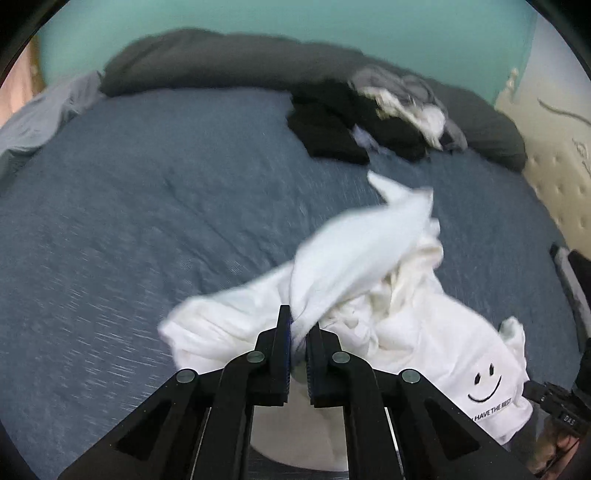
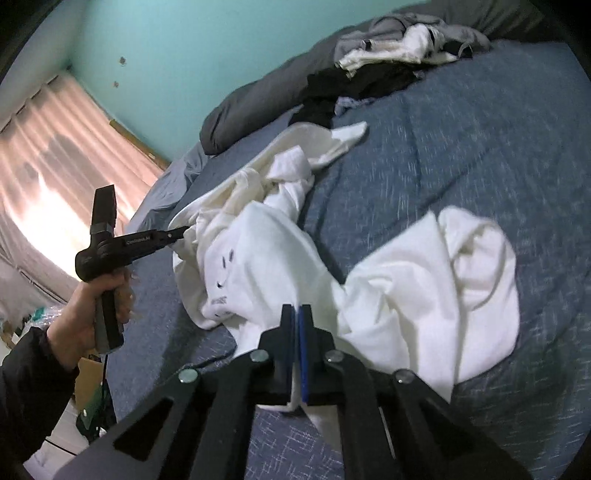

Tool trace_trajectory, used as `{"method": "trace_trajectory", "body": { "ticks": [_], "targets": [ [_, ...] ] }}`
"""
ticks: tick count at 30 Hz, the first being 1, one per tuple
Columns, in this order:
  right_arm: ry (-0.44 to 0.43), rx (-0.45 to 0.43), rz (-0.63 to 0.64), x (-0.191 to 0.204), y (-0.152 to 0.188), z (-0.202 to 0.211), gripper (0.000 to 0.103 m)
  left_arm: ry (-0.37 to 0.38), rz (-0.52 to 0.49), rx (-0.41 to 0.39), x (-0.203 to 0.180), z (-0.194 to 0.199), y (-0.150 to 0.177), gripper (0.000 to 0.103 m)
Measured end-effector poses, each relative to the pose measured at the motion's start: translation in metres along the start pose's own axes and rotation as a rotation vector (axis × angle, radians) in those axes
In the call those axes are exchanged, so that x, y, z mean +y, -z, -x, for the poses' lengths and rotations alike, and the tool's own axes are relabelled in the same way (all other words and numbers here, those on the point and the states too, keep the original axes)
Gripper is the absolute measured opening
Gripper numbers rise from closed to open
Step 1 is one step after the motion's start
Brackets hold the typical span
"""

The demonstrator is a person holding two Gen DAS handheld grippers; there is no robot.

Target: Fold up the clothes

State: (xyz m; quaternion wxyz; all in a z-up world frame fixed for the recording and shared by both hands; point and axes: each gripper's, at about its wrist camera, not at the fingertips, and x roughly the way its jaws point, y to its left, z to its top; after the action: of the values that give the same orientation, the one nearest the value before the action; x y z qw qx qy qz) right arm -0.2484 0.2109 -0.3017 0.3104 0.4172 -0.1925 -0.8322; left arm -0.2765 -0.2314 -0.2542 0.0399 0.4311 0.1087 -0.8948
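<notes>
— White cotton, that's the task's thing: a white T-shirt (image 1: 424,332) lying crumpled on the blue bedspread (image 1: 147,221), near the front edge of the bed.

— And the claws?

— The left claw (image 1: 298,325) is clenched on a fold of the shirt; fabric bunches up between its blue pads (image 1: 286,350) and lifts off the bed (that raised part is motion-blurred). The right claw (image 2: 297,314) is clenched too, pinching a white hem of the same shirt between its tips.

— Can you see the person?

— From the right wrist view, yes — a hand (image 2: 92,306) in a dark sleeve (image 2: 29,387) grips the handle of the left tool, whose tip reaches into the far side of the shirt.

— Any print on it?

— A black smiley face (image 1: 484,386) with a line of small text beneath, partly legible.

— What else is on the bed?

— A pile of clothes (image 1: 373,114) — black, grey and white — well apart from the shirt, against a long dark grey pillow (image 1: 207,62) by the teal wall (image 1: 406,26). Pink curtains (image 2: 55,155) hang at the side.
</notes>
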Motion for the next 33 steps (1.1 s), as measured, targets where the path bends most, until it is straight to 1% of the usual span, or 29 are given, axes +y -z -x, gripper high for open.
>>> {"method": "trace_trajectory", "body": {
  "ticks": [2,4,6,8,13,15,16,17,19,20,21,22,24,25,26,27,28,29,30,31,32,33],
  "targets": [
    [0.013,-0.013,0.017,0.004,-0.004,0.011,0.001,-0.005,0.035,-0.039,0.011,0.017,-0.005,0.006],
    [0.025,-0.024,0.033,0.007,-0.008,0.021,0.001,-0.026,0.059,-0.070,0.023,0.034,-0.008,0.006],
    [0.045,-0.038,0.040,0.007,-0.012,0.037,0.001,-0.053,0.100,-0.103,0.037,0.052,-0.011,0.006],
    [0.066,-0.052,0.046,0.006,-0.016,0.053,0.001,-0.060,0.152,-0.128,0.052,0.069,-0.011,0.006],
    [0.118,-0.087,0.061,0.005,-0.027,0.095,0.001,-0.087,0.217,-0.149,0.079,0.096,-0.006,0.006],
    [0.145,-0.090,0.068,0.003,-0.029,0.110,0.001,-0.099,0.227,-0.134,0.084,0.098,0.002,0.006],
    [0.160,-0.081,0.074,0.001,-0.029,0.116,0.001,-0.105,0.233,-0.125,0.086,0.098,0.006,0.006],
    [0.171,-0.067,0.080,0.001,-0.027,0.119,0.001,-0.101,0.239,-0.089,0.088,0.093,0.011,0.006],
    [0.203,0.017,0.114,0.001,-0.018,0.115,0.001,-0.096,0.255,-0.024,0.092,0.084,0.023,0.007],
    [0.201,0.063,0.125,0.001,-0.014,0.109,0.001,-0.095,0.264,0.003,0.094,0.080,0.030,0.009],
    [0.211,0.114,0.146,0.002,-0.008,0.102,0.001,-0.100,0.272,0.010,0.096,0.078,0.034,0.009],
    [0.219,0.145,0.160,0.003,-0.003,0.098,0.001,-0.106,0.280,0.017,0.098,0.076,0.039,0.009],
    [0.200,0.179,0.153,0.003,0.001,0.094,0.003,-0.129,0.276,0.006,0.096,0.077,0.042,0.018],
    [0.191,0.178,0.144,0.003,0.001,0.094,0.004,-0.140,0.270,-0.006,0.094,0.079,0.043,0.022],
    [0.179,0.171,0.135,0.003,-0.002,0.096,0.004,-0.151,0.263,-0.019,0.092,0.080,0.043,0.032],
    [0.165,0.165,0.126,0.003,-0.005,0.098,0.004,-0.161,0.257,-0.031,0.090,0.082,0.043,0.039],
    [0.159,0.158,0.124,0.005,-0.009,0.100,0.004,-0.159,0.261,-0.049,0.090,0.086,0.042,0.040],
    [0.154,0.150,0.124,0.006,-0.013,0.102,0.007,-0.156,0.264,-0.066,0.089,0.089,0.041,0.041],
    [0.152,0.140,0.125,0.008,-0.018,0.103,0.015,-0.152,0.265,-0.082,0.087,0.092,0.039,0.041],
    [0.151,0.129,0.127,0.011,-0.024,0.104,0.020,-0.147,0.261,-0.092,0.085,0.093,0.037,0.041],
    [0.153,0.122,0.127,0.013,-0.028,0.103,0.033,-0.117,0.246,-0.081,0.081,0.090,0.035,0.041],
    [0.153,0.119,0.126,0.014,-0.033,0.098,0.038,-0.087,0.232,-0.069,0.078,0.086,0.033,0.041]
  ]
}}
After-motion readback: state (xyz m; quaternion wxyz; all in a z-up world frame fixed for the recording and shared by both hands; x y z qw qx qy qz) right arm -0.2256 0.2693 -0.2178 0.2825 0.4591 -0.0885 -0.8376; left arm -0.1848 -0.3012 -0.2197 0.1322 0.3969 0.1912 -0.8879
